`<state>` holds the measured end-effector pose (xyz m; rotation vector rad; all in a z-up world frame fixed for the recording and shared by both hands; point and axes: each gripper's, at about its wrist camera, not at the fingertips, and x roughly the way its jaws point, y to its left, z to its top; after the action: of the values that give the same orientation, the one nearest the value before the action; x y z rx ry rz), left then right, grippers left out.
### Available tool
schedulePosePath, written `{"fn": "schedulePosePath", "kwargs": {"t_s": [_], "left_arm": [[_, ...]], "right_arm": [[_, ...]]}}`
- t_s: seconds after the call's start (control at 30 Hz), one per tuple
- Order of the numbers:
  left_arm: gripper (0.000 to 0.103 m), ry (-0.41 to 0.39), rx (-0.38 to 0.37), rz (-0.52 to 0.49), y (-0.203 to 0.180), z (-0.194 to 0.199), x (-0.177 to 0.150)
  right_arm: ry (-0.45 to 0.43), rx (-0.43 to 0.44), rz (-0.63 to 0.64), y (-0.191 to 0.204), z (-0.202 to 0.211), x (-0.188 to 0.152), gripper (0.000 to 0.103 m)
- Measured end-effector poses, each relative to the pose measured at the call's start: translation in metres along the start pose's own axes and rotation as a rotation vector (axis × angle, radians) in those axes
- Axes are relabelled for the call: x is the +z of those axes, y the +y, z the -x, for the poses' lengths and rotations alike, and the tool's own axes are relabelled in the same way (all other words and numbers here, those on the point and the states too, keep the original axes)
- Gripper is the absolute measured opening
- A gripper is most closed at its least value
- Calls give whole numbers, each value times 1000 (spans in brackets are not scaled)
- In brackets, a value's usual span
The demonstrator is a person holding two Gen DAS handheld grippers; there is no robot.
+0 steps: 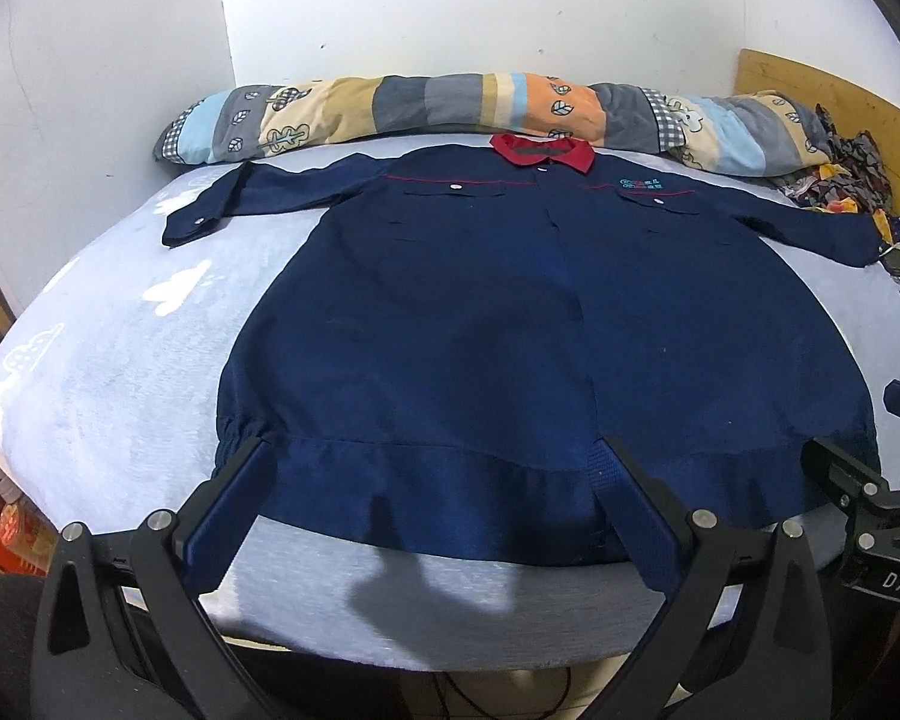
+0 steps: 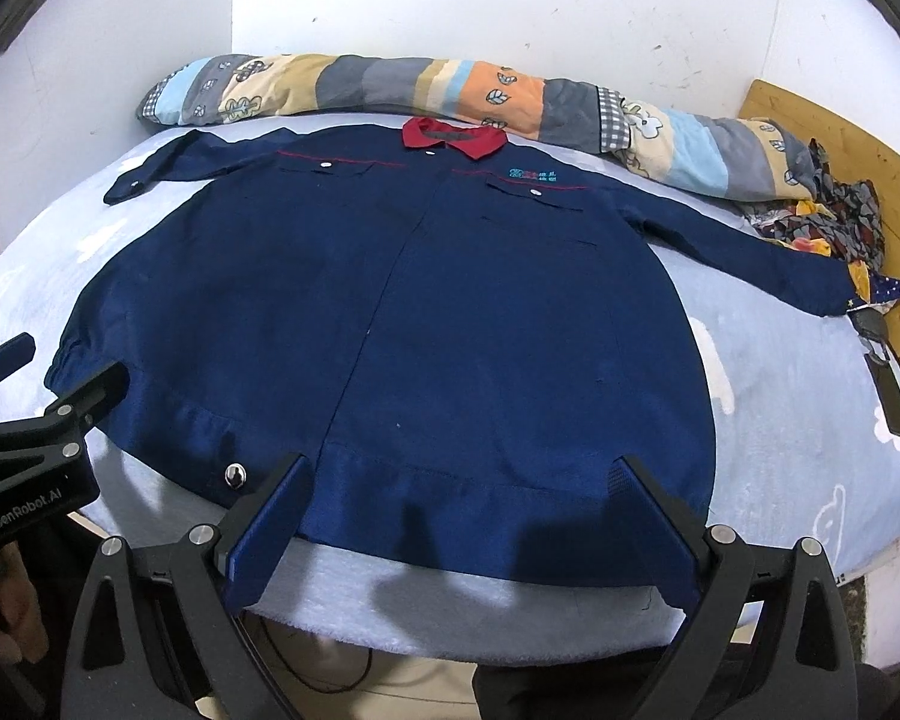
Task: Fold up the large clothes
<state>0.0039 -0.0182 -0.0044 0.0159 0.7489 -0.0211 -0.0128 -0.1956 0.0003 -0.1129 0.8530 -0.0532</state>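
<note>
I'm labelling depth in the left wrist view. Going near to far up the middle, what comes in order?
left gripper → jacket hem → chest pockets → red collar → rolled quilt → white wall

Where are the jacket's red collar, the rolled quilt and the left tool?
red collar (image 1: 543, 151), left wrist view, on its front flap.
rolled quilt (image 2: 390, 87), right wrist view, on its grey middle stripe.
left tool (image 1: 432, 510), left wrist view, midway between its open fingertips.
</note>
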Motion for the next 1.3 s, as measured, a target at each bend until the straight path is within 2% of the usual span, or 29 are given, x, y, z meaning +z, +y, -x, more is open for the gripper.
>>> {"fn": "schedulePosePath", "kwargs": {"t_s": [0.07, 0.57, 0.97, 1.1, 1.17, 1.23, 1.3], "left_arm": [[103, 3, 5, -4, 0, 0, 0], [103, 23, 6, -5, 1, 1, 3], [103, 7, 13, -7, 2, 6, 5], [103, 1, 8, -4, 6, 18, 18], [103, 2, -11, 31, 12, 28, 36], [103, -66, -41, 56, 21, 39, 61], [103, -127, -31, 49, 25, 37, 87]], "right_arm": [[-15, 21, 5, 0, 1, -1, 100], [-6, -3, 9, 3, -3, 1, 100], [-10, 19, -13, -1, -2, -1, 100], [-18, 67, -62, -14, 2, 3, 100], [-24, 137, -122, -28, 5, 6, 100], [5, 213, -230, -49, 2, 8, 100], [36, 255, -318, -64, -3, 12, 99]]}}
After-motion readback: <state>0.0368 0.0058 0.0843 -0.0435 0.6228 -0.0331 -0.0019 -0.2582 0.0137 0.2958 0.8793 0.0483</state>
